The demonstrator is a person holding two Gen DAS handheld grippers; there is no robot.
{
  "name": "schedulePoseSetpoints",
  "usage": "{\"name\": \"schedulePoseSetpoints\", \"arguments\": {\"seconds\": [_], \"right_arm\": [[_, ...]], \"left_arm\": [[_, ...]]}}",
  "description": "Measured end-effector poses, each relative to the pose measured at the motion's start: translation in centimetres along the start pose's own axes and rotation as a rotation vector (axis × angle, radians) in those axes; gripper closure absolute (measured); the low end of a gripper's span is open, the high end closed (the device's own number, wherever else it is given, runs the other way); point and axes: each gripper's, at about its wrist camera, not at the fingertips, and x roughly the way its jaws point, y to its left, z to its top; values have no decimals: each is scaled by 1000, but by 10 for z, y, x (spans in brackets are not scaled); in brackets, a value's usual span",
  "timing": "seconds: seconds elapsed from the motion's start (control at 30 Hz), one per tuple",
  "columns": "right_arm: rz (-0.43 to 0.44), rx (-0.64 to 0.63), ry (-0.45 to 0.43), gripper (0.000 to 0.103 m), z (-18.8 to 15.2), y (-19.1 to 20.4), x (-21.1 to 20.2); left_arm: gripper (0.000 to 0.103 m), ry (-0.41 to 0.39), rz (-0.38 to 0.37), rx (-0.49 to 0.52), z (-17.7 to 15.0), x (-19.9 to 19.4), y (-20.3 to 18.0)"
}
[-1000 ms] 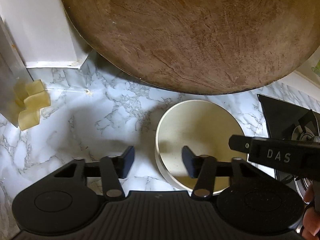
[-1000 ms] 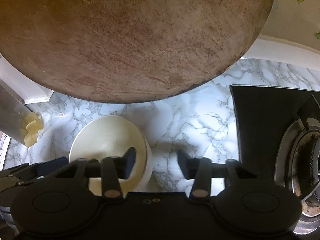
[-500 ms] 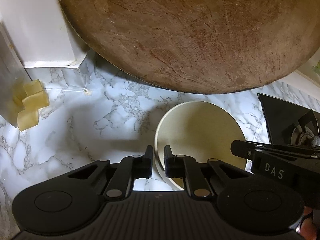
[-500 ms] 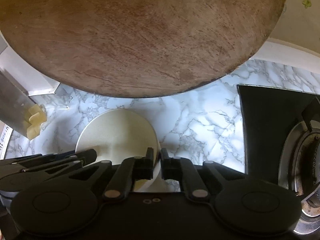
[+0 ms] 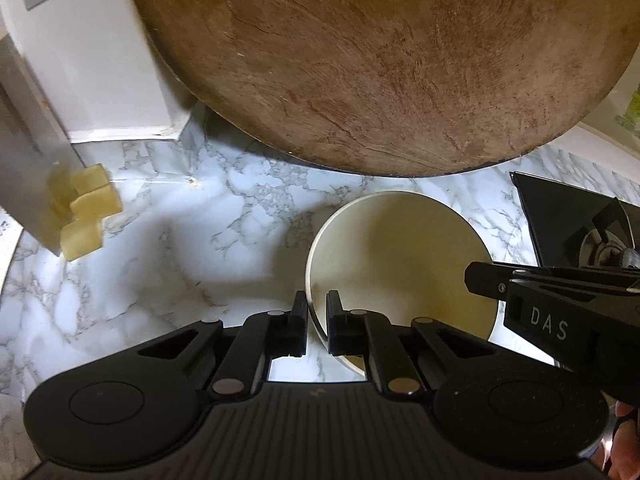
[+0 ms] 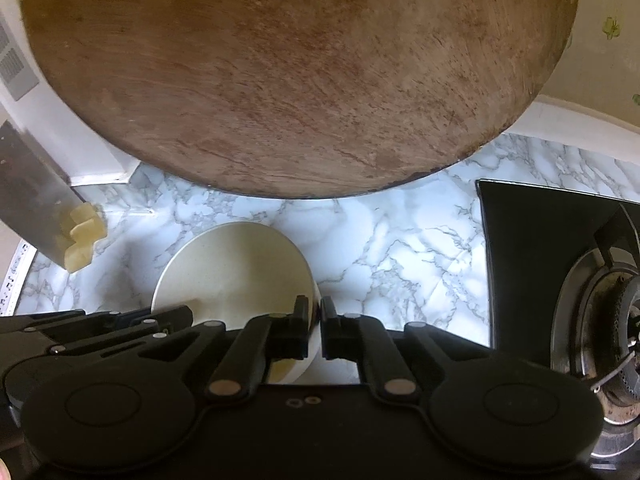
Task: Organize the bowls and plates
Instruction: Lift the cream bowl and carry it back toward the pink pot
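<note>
Bowl [image 5: 400, 264] on the counter [image 5: 160, 272], at the board's [image 5: 380, 60] 6 o'clock. We clamped left gripper [image 5: 317, 322] and right gripper [image 6: 315, 326] on opposite rims, at 9 and 3 o'clock, apparently for a balanced lift.

A bowl [image 5: 400, 264] sits on the counter [image 5: 168, 256] between the left gripper [image 5: 317, 322] and right gripper [image 6: 315, 326], each pinching a rim; a board [image 5: 380, 60] stands beyond, a stove [image 6: 560, 264] right.
</note>
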Motion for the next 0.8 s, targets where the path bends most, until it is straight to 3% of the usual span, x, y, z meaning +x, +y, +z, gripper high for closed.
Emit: {"name": "schedulePoseSetpoints", "arguments": {"seconds": [0.8], "right_arm": [[87,-107,-64,96,-46,82,-102]], "left_arm": [[95,-59,20,-4,-57,-131,67]]}}
